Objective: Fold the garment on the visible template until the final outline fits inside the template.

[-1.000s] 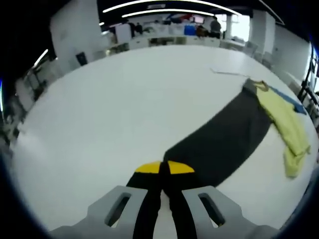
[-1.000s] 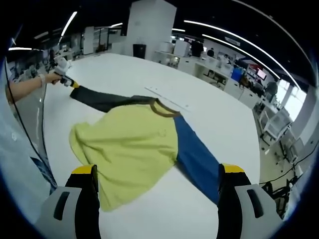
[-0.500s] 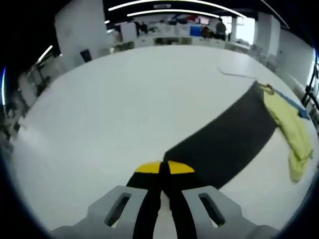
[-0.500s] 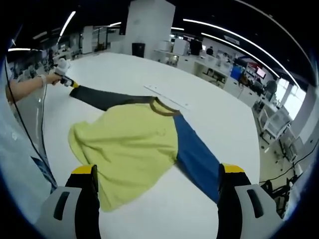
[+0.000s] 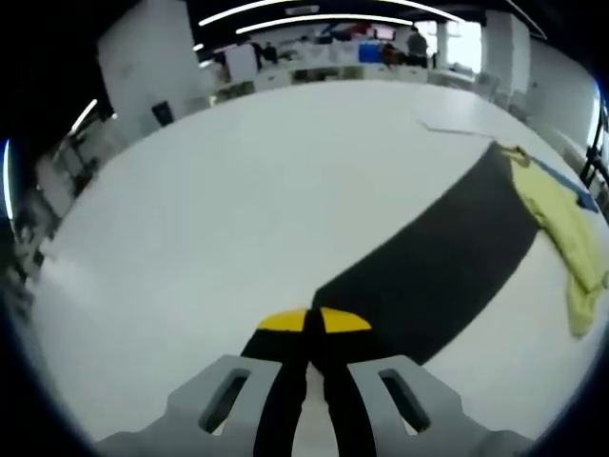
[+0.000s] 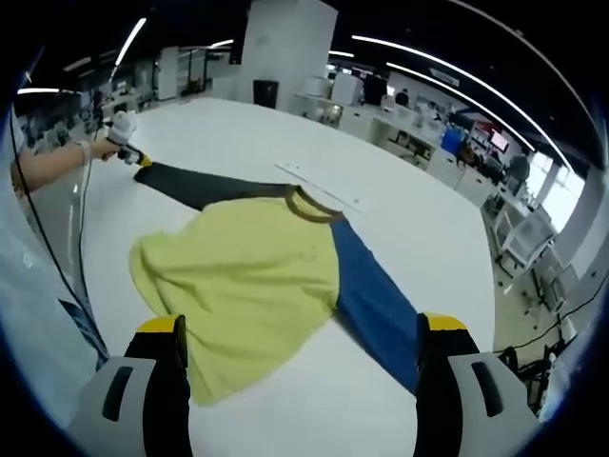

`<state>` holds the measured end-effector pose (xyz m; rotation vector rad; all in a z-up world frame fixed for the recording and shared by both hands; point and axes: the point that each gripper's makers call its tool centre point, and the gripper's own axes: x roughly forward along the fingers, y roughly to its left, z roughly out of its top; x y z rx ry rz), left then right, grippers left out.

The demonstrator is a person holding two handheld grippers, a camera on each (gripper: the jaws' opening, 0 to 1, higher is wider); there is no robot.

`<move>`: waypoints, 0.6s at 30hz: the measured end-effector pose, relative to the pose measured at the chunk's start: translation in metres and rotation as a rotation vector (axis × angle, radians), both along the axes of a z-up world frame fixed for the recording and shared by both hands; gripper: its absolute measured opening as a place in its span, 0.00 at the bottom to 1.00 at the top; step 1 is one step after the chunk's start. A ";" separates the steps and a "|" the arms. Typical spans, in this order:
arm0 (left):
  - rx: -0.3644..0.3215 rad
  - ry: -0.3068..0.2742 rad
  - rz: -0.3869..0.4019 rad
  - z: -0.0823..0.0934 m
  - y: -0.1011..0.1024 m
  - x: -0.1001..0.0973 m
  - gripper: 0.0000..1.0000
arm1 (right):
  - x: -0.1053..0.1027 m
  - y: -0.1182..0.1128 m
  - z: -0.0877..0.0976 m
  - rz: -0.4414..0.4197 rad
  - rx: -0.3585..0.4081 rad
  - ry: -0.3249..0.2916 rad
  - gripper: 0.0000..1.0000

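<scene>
A long-sleeved shirt lies flat on the white table (image 6: 238,133). Its body is yellow (image 6: 249,286), with a brown collar (image 6: 314,208), one blue sleeve (image 6: 373,305) and one dark grey sleeve (image 6: 205,188). My left gripper (image 5: 313,322) is shut on the cuff end of the dark sleeve (image 5: 438,267), which stretches away to the yellow body (image 5: 566,224). In the right gripper view a hand holds that left gripper (image 6: 133,155) at the sleeve's far tip. My right gripper (image 6: 302,326) is open and hovers over the shirt's near hem, its fingers straddling the body and the blue sleeve.
A thin flat white strip (image 6: 319,186) lies on the table just beyond the collar, and it shows as a strip (image 5: 457,130) in the left gripper view too. Desks, chairs and people stand in the office beyond the table. A cable (image 6: 67,276) hangs at the left.
The left gripper has drawn the dark sleeve outward, so it lies straighter and longer. The right gripper has stayed still and open.
</scene>
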<state>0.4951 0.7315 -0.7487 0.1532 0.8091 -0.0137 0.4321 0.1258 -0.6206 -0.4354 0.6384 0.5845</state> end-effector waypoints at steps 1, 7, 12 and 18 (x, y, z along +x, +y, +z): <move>0.004 -0.003 0.001 0.000 0.001 0.000 0.00 | 0.000 0.000 0.000 0.000 0.000 0.000 1.00; 0.013 -0.005 -0.003 0.000 0.001 0.002 0.00 | 0.002 0.001 -0.001 0.001 -0.001 0.003 1.00; 0.021 -0.010 0.000 0.000 0.003 0.005 0.00 | 0.003 0.002 -0.001 0.003 0.001 0.005 1.00; 0.028 0.000 -0.003 -0.003 0.004 0.004 0.00 | 0.002 0.001 -0.004 0.001 0.000 0.014 1.00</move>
